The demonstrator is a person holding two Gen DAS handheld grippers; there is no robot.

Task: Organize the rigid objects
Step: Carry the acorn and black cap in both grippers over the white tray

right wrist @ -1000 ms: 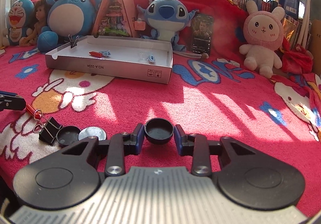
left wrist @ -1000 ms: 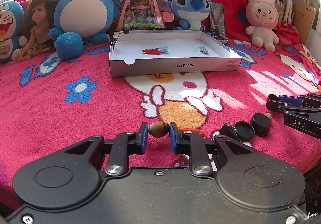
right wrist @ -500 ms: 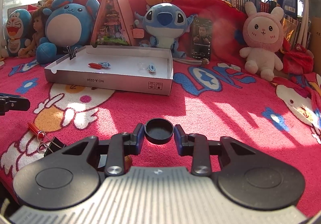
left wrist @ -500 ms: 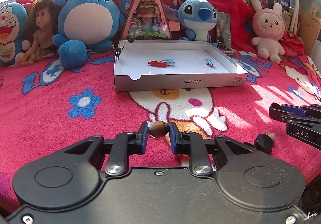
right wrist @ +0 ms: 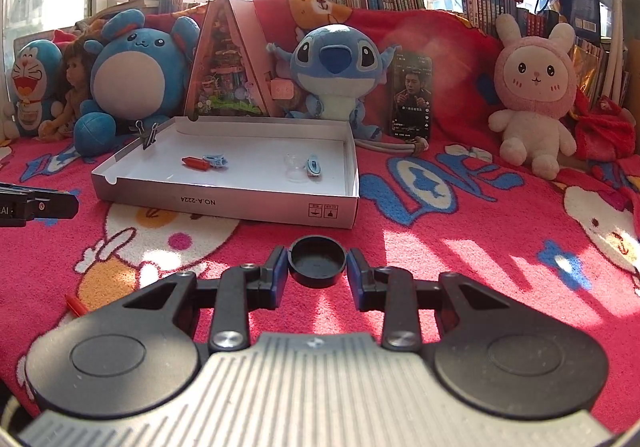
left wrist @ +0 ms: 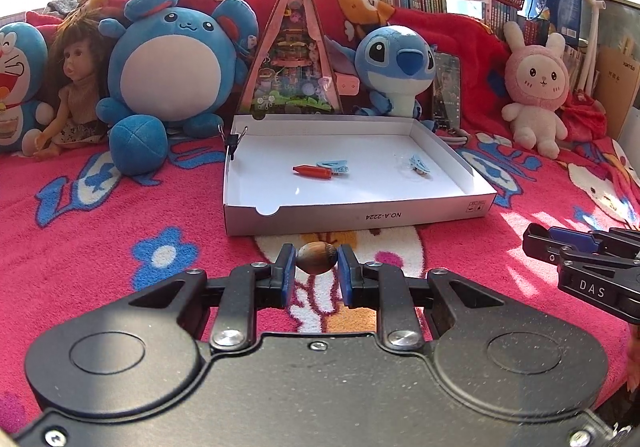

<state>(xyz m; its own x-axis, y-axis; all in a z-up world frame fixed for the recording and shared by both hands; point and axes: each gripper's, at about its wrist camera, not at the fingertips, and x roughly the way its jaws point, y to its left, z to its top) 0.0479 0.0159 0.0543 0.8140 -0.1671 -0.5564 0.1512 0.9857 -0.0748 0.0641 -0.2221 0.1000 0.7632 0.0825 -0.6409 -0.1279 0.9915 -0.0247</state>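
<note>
Brown nut (left wrist: 316,263): small, hard, smooth, likely slippery; clamped across its middle by left gripper (left wrist: 316,267) fingers, box (left wrist: 360,213) at 12 o'clock. Black cap (right wrist: 317,261): light, rigid, pinched at rim by right gripper (right wrist: 318,267).

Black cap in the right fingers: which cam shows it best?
Right wrist view. The black cap sits centred, open side up, clamped between the right gripper fingers, rim and hollow clear. In the left wrist view the right gripper shows only side-on at the frame edge, and the cap cannot be made out.
</note>
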